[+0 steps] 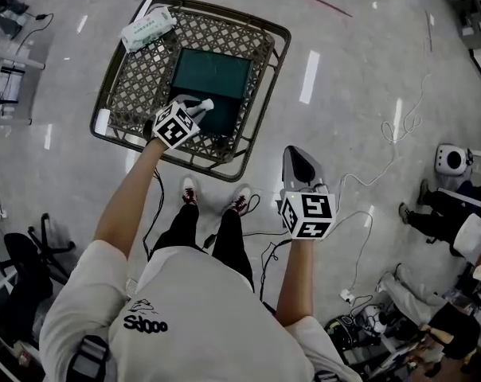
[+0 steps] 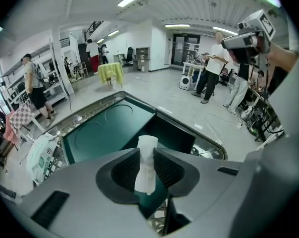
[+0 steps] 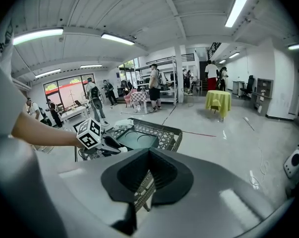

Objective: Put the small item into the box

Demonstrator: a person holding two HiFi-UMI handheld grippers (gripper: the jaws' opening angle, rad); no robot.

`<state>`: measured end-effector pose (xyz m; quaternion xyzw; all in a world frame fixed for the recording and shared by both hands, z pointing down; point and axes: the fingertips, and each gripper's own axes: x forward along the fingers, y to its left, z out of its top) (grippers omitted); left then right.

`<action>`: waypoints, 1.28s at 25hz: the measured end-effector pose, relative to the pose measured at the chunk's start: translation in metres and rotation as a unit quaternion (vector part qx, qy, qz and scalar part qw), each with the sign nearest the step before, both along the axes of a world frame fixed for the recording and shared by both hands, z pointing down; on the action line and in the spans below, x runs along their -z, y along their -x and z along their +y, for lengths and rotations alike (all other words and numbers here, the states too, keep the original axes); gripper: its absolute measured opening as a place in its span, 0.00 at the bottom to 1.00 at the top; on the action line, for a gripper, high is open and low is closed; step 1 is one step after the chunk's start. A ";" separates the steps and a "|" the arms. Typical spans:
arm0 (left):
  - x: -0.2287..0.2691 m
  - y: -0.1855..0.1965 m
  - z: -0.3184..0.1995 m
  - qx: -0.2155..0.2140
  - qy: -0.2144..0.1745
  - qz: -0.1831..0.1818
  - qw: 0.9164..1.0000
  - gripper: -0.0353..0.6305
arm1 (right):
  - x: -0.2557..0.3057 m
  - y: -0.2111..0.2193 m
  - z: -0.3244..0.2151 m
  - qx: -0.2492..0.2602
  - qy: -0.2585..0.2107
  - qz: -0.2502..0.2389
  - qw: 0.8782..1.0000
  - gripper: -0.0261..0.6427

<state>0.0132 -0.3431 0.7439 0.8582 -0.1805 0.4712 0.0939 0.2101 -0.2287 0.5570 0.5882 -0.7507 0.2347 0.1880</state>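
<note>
Your left gripper [image 2: 146,155] clamps the small white item [image 2: 145,177], its long axis along the jaws and its tip pointing out over the green box [image 2: 107,130]. The head view barely shows it. Your right gripper [image 3: 147,175] is closed on nothing.

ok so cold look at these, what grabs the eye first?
The left gripper pinches a small white item upright between its jaws, over the near edge of the dark green box that sits on the lattice-top table. The right gripper is shut and empty, out over the floor to the table's right. A white packet lies at the table's far left corner.
</note>
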 end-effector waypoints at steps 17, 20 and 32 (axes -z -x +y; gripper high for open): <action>-0.054 -0.013 0.008 -0.061 0.043 -0.071 0.995 0.19 | -0.021 -0.003 0.008 -0.012 0.024 -0.005 1.000 0.06; -0.058 -0.012 0.009 -0.068 0.041 -0.078 0.994 0.20 | -0.021 -0.002 0.008 -0.012 0.025 -0.005 1.000 0.06; -0.048 -0.009 0.009 -0.045 0.042 -0.058 0.996 0.27 | -0.018 0.003 0.012 -0.006 0.024 -0.003 1.000 0.06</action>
